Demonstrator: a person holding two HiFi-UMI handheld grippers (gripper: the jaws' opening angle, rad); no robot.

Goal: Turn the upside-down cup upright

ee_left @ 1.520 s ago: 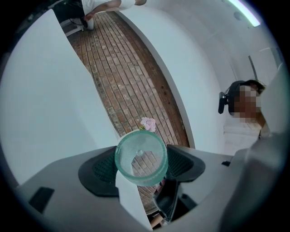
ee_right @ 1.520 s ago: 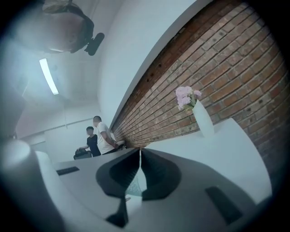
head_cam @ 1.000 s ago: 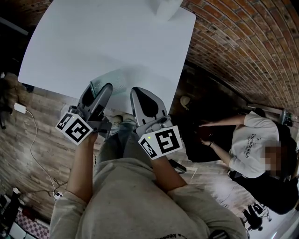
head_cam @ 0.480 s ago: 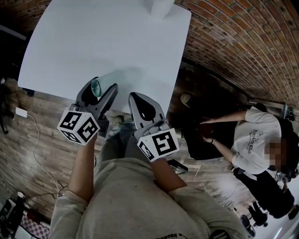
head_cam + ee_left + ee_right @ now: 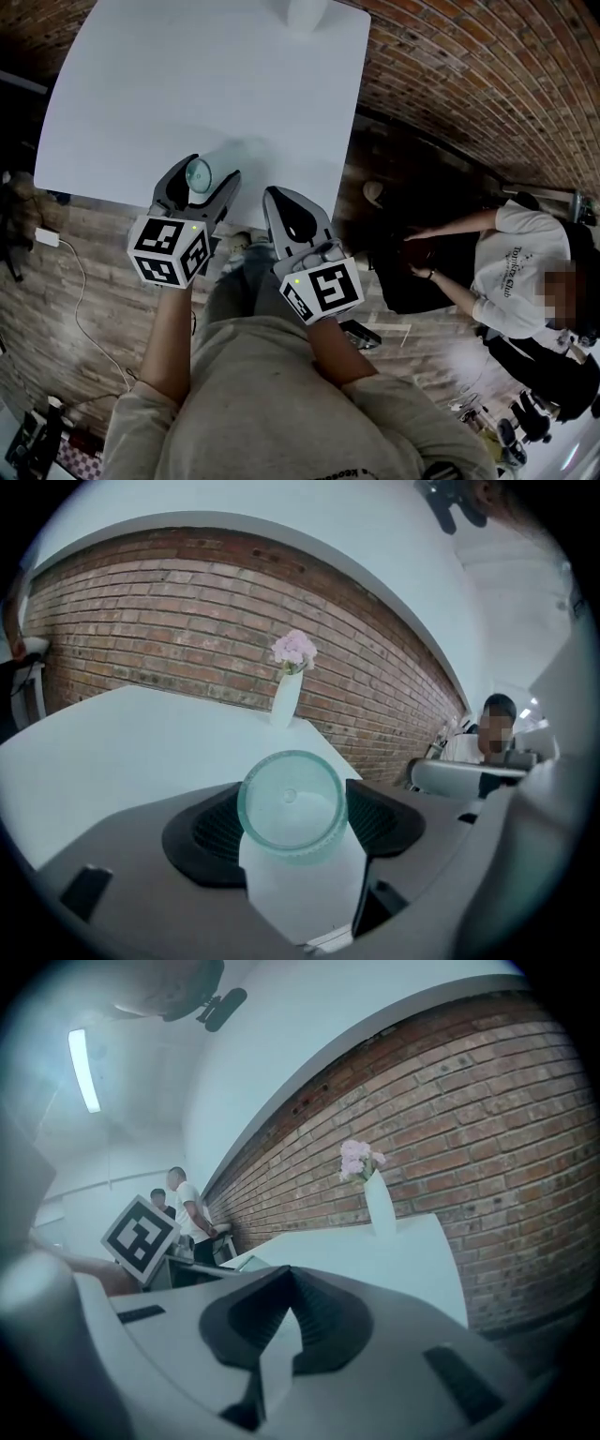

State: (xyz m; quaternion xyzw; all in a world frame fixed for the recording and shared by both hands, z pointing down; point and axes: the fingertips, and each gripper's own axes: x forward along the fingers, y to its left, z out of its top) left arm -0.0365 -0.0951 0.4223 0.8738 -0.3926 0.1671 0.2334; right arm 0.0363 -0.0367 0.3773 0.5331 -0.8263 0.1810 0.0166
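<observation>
Most seems done: left gripper (image 5: 202, 183) is clamping the cup (image 5: 198, 174) mouth-up, left of centre; right gripper (image 5: 284, 202) is hanging clenched, empty; set-down is pending.

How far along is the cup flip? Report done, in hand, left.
Done: the translucent green plastic cup is clamped in the left gripper's jaws. In hand: it sits tilted, one round end toward that gripper's camera. Left: set it upright on the white table, release.

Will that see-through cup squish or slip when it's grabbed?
Probably light: the cup looks like thin, clear plastic. It may flex if squeezed hard. Its smooth round wall touches the left gripper only at two sides, so it might slip or twist.
</observation>
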